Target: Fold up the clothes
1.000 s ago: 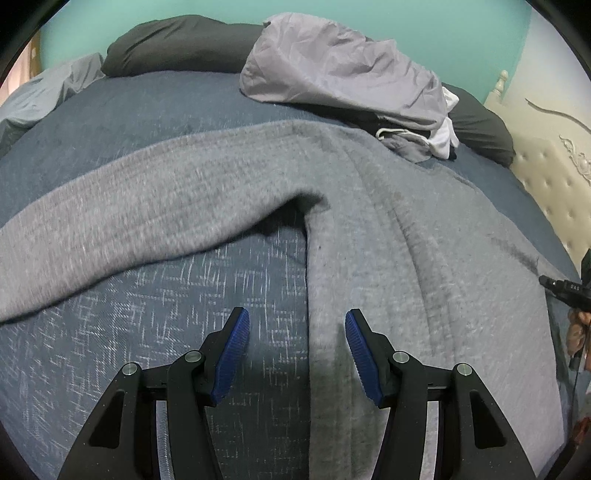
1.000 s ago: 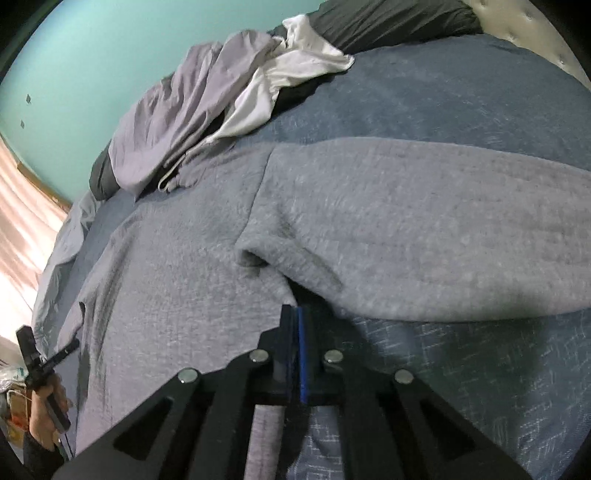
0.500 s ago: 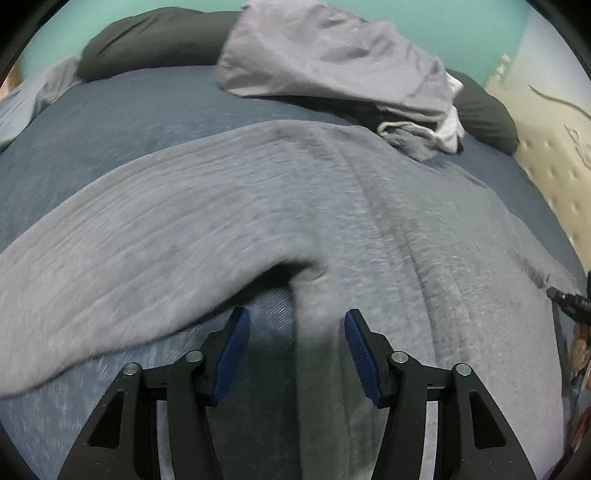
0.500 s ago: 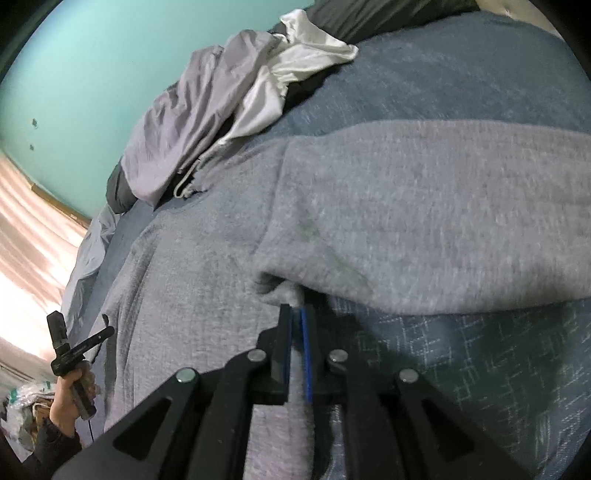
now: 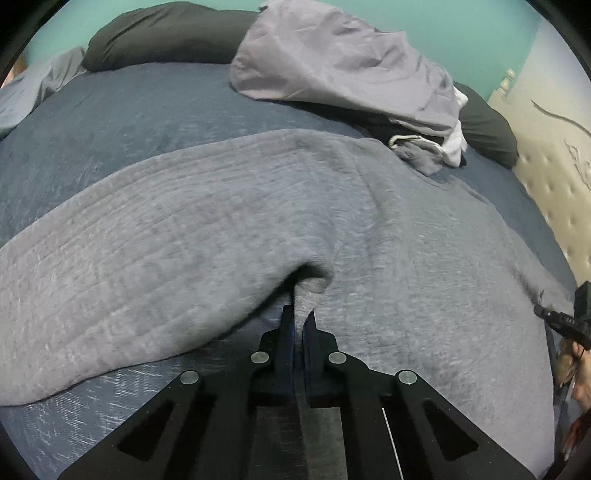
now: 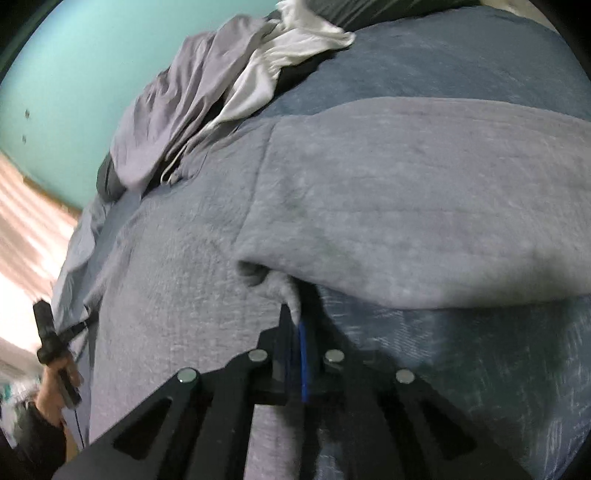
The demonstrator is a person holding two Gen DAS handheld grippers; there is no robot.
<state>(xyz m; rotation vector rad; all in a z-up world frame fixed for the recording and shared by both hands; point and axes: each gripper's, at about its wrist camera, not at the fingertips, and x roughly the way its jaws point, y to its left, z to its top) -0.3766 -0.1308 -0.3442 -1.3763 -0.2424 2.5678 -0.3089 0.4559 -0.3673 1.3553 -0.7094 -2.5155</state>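
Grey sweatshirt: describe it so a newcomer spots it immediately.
On the blue bedspread, it is the large heather-grey sweatshirt spread flat across the middle. Unlike the smooth lilac garment heaped near the dark pillows, it is thick and fleecy.

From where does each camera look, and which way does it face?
Left wrist: on the left gripper, facing down its jaws at the grey sweater; the person's other hand shows at right.
Right wrist: on the right gripper, facing the same sweater; a hand shows at left.
Shared: sweater, bed, clothes pile.
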